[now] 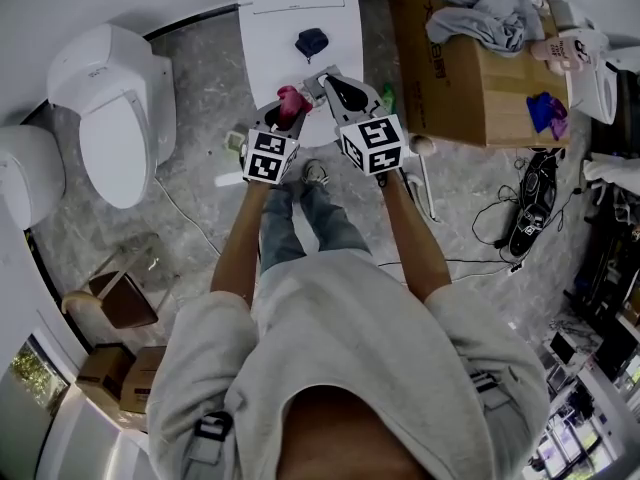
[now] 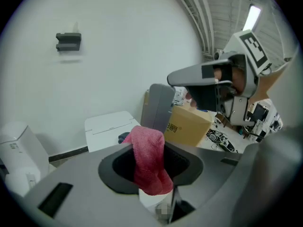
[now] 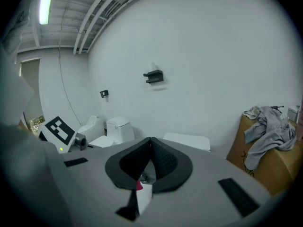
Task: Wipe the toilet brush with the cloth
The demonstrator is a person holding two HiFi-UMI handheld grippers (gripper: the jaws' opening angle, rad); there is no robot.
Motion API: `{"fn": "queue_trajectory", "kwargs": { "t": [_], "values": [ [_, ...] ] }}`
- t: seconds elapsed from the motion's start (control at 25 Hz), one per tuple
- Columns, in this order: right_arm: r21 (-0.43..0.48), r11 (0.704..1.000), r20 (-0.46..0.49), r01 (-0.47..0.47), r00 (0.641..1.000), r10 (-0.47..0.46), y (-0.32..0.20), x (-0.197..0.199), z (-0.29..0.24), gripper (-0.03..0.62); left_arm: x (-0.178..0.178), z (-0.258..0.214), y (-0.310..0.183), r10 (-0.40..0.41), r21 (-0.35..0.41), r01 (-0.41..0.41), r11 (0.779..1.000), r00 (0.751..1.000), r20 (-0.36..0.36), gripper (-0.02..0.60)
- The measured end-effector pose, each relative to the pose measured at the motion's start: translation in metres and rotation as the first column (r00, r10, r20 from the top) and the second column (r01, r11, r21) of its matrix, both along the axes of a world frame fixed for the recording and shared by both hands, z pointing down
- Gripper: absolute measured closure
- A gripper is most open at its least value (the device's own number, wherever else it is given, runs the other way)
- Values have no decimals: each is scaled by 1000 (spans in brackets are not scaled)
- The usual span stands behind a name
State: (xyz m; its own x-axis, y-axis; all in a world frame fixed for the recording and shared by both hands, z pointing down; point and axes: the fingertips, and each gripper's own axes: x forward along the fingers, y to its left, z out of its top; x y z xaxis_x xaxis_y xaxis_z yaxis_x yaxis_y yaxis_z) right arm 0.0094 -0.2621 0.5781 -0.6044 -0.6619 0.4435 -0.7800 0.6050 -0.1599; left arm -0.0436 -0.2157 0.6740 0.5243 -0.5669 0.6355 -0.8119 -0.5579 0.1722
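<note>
Both forearms reach forward side by side, the left claw (image 1: 284,110) pinching the pink cloth (image 2: 149,155), the right claw (image 3: 150,148) pressed together.

Pink-red cloth (image 2: 149,160), black-and-white marker cube (image 1: 270,156)

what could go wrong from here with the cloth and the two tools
The red cloth hangs loose between the left tool's jaws, so it might slip out once wiping starts. The right tool, jaws together, sits close beside the left one; they could knock together. Cables lie on the floor to the person's right, a possible trip.
</note>
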Motion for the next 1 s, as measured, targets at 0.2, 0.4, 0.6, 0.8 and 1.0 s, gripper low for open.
{"fn": "queue_trajectory", "kwargs": {
  "t": [0.2, 0.4, 0.6, 0.8, 1.0],
  "values": [
    [-10, 1000, -8, -7, 1000, 7, 1, 4, 1, 563, -17, -44, 0, -64, 86, 68, 994, 997, -49, 439],
    [-16, 1000, -33, -10, 999, 10, 1, 2, 4, 563, -37, -97, -4, -116, 186, 132, 974, 989, -92, 440],
    [-16, 1000, -72, 10, 997, -11, 2, 2, 3, 562, -56, -142, -11, -158, 261, 188, 947, 978, -133, 440],
    [13, 1000, -44, 7, 999, -7, -1, 2, -15, 562, -72, -166, -18, -180, 302, 213, 929, 974, -135, 440],
    [56, 998, -38, -4, 999, 6, -4, 5, -39, 563, -83, -184, -24, -199, 330, 234, 914, 971, -136, 440]
  ]
}}
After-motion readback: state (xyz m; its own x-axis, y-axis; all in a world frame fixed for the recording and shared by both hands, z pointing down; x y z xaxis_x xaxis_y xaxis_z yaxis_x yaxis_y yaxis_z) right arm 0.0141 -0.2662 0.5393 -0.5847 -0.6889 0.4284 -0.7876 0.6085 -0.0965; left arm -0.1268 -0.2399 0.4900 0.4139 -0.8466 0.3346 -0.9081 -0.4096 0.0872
